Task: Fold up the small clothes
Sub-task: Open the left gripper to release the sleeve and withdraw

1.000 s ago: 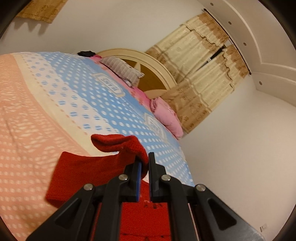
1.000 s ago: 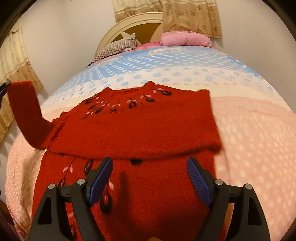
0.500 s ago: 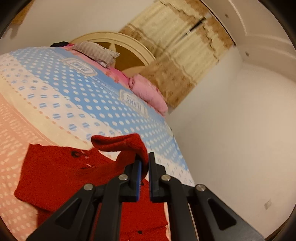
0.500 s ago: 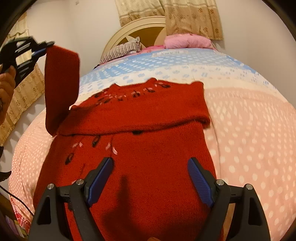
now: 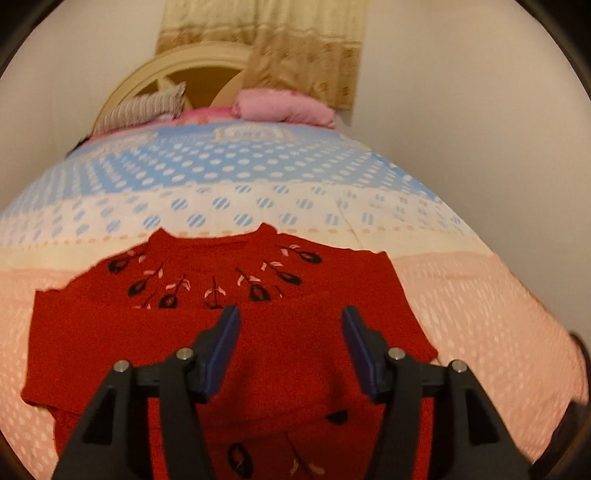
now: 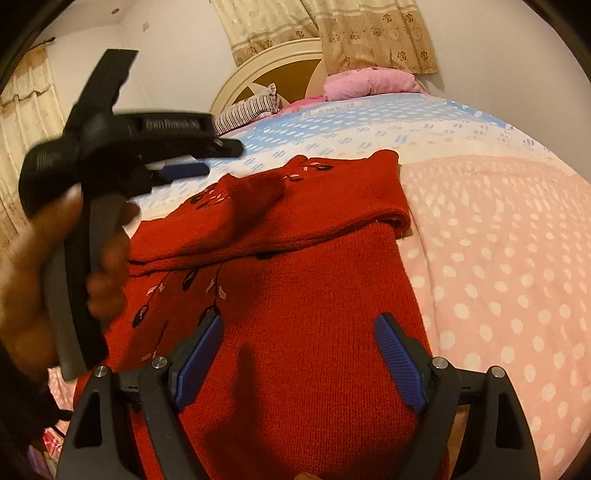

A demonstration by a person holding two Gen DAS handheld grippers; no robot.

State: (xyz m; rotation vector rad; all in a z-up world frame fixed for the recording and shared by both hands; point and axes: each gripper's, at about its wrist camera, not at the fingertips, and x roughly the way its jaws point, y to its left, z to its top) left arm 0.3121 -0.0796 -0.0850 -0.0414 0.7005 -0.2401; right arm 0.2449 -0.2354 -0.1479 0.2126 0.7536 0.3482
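Observation:
A small red knitted sweater with black and pink flower embroidery lies flat on the bed; it also shows in the right wrist view. Both sleeves are folded across its chest. My left gripper is open and empty, above the folded sleeves. In the right wrist view it shows at the left, held in a hand over the sweater's left shoulder. My right gripper is open and empty above the sweater's lower body.
The bed cover is pink near me, then cream, then blue with white dots. A striped pillow and a pink pillow lie by the cream headboard. Curtains hang behind. The wall stands to the right.
My left gripper carried the left sleeve across the chest, opened and let it go. The sleeve now lies on the sweater. My right gripper stayed open and moved in over the lower body.

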